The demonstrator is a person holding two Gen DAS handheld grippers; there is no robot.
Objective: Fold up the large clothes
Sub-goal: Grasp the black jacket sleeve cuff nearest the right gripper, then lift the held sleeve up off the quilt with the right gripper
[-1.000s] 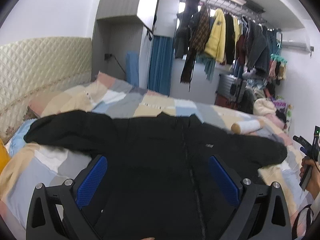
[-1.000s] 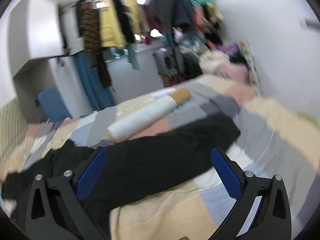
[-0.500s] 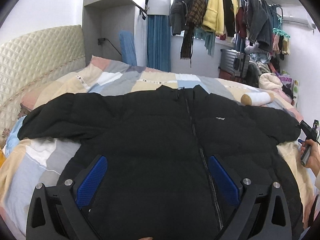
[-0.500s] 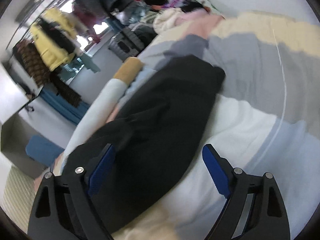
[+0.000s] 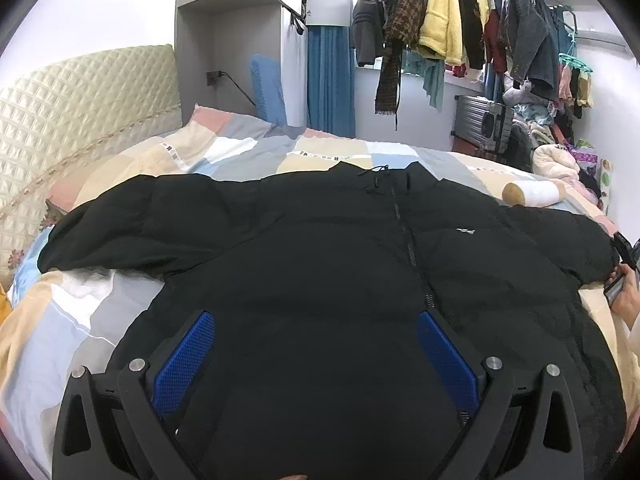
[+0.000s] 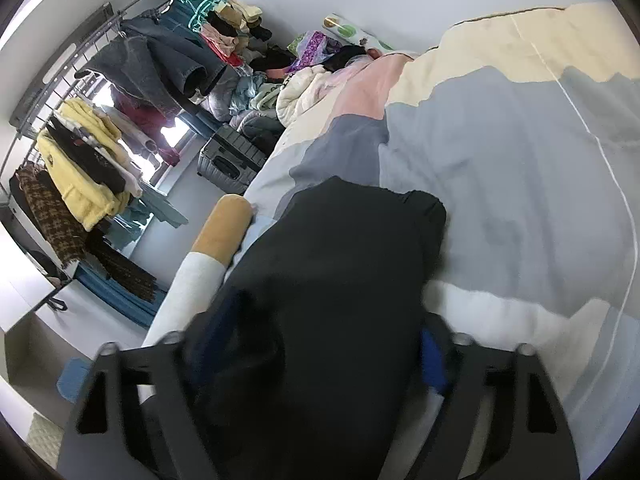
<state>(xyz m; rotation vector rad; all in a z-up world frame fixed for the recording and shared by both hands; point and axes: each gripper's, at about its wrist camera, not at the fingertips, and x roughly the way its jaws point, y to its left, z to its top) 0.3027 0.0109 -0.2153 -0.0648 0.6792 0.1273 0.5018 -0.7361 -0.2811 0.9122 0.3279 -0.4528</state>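
Note:
A large black zip-up puffer jacket (image 5: 320, 264) lies front up on the patchwork bed (image 5: 224, 152), both sleeves spread out. My left gripper (image 5: 316, 356) is open, hovering over the jacket's lower front with the zip between its blue pads (image 5: 180, 360). In the right wrist view the jacket's right sleeve (image 6: 340, 264) runs between the fingers of my right gripper (image 6: 316, 344), whose jaws stand wide around the sleeve; the view is blurred. The right gripper (image 5: 624, 264) also shows at the sleeve end in the left wrist view.
A white and tan bolster (image 5: 530, 193) lies beside the sleeve, also in the right wrist view (image 6: 208, 256). A rack of hanging clothes (image 5: 460, 20), a grey suitcase (image 5: 482, 128) and a clothes pile (image 6: 280, 80) stand beyond the bed. A quilted headboard (image 5: 80, 108) is at left.
My right gripper has moved down onto the sleeve, which now lies between its fingers. My left gripper has risen and tilted over the jacket, showing it whole.

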